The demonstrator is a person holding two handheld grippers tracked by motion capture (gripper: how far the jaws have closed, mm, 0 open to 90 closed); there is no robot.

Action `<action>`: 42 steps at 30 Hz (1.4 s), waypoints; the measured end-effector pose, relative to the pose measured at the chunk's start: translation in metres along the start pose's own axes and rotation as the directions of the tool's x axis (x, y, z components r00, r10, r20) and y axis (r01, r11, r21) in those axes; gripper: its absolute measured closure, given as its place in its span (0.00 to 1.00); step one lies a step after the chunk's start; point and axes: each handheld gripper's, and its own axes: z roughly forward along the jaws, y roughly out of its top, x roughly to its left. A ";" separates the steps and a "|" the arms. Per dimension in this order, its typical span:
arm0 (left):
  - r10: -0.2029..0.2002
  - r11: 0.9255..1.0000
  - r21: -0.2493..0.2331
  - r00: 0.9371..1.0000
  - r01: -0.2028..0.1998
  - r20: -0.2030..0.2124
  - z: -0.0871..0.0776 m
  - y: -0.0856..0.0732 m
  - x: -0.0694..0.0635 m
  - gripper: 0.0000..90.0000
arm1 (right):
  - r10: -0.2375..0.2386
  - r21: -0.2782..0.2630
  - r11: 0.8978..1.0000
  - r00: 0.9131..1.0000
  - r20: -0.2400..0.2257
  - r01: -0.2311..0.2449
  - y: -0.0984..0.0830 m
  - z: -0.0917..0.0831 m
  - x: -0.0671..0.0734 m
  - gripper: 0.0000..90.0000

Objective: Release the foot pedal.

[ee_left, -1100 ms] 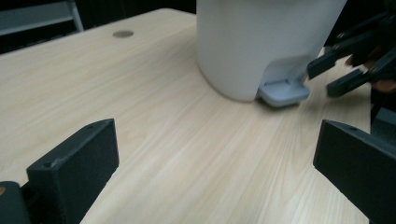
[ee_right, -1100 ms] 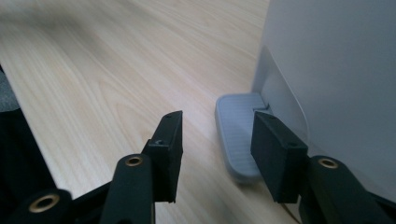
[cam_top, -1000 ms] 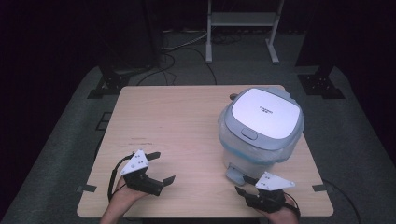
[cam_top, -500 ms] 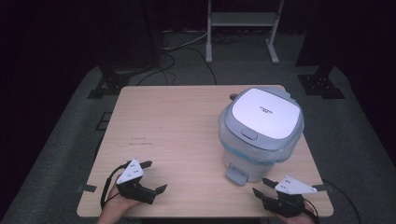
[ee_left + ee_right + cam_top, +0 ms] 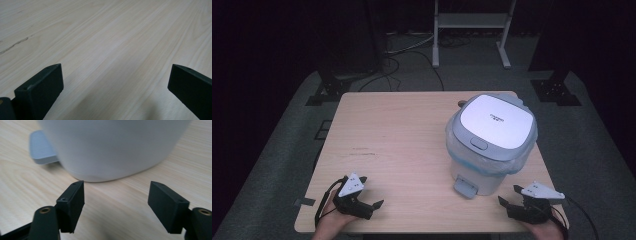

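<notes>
Right gripper (image 5: 508, 201) released, jaws just been opening, empty, near the pedal (image 5: 466, 186) of the white bin (image 5: 490, 141) on the bench (image 5: 402, 135). Left gripper (image 5: 374, 200) released, well apart.

1. Your right gripper (image 5: 511, 204) has slid away from the foot pedal (image 5: 465, 186) of the white bin (image 5: 490, 145) and now sits out by the table's (image 5: 402, 130) near right corner, beside the bin's base.
2. Its jaws have just been opening and now stand wide apart with nothing between them.
3. Your left gripper (image 5: 373, 201) has dropped lower and come back toward the near edge, close over bare wood.
</notes>
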 end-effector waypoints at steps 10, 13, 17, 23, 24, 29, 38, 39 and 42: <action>-0.013 0.997 0.073 1.000 0.013 -0.001 0.006 -0.009 0.006 0.00 | 0.027 0.018 0.999 0.999 0.028 -0.027 0.000 0.008 -0.022 0.18; -0.020 0.997 0.073 1.000 0.020 0.003 0.006 -0.008 0.007 0.00 | 0.027 0.024 0.999 0.999 0.036 -0.028 0.000 0.011 -0.025 0.16; -0.017 0.995 0.103 1.000 0.016 0.007 0.008 -0.008 0.007 0.00 | 0.033 0.039 0.999 0.998 0.046 -0.035 -0.001 0.014 -0.029 0.15; -0.032 0.993 0.110 0.999 0.030 0.014 0.009 -0.008 0.008 0.00 | 0.034 0.042 0.998 0.997 0.067 -0.037 -0.003 0.016 -0.034 0.15; -0.032 0.993 0.111 0.999 0.031 0.013 0.009 -0.008 0.008 0.00 | 0.036 0.044 0.998 0.997 0.067 -0.039 -0.003 0.017 -0.034 0.15; -0.032 0.993 0.111 0.999 0.031 0.012 0.009 -0.008 0.008 0.00 | 0.031 0.073 0.997 0.997 0.076 -0.037 -0.004 0.021 -0.034 0.15; -0.033 0.993 0.112 0.999 0.031 0.011 0.009 -0.008 0.008 0.00 | 0.046 0.087 0.995 0.997 0.059 -0.051 -0.003 0.025 -0.038 0.14; -0.033 0.993 0.112 0.999 0.031 0.011 0.010 -0.008 0.008 0.00 | 0.046 0.087 0.995 0.997 0.059 -0.051 -0.003 0.025 -0.038 0.14; -0.036 0.993 0.110 0.999 0.034 0.010 0.010 -0.007 0.008 0.00 | 0.045 0.086 0.995 0.997 0.060 -0.050 -0.003 0.025 -0.038 0.14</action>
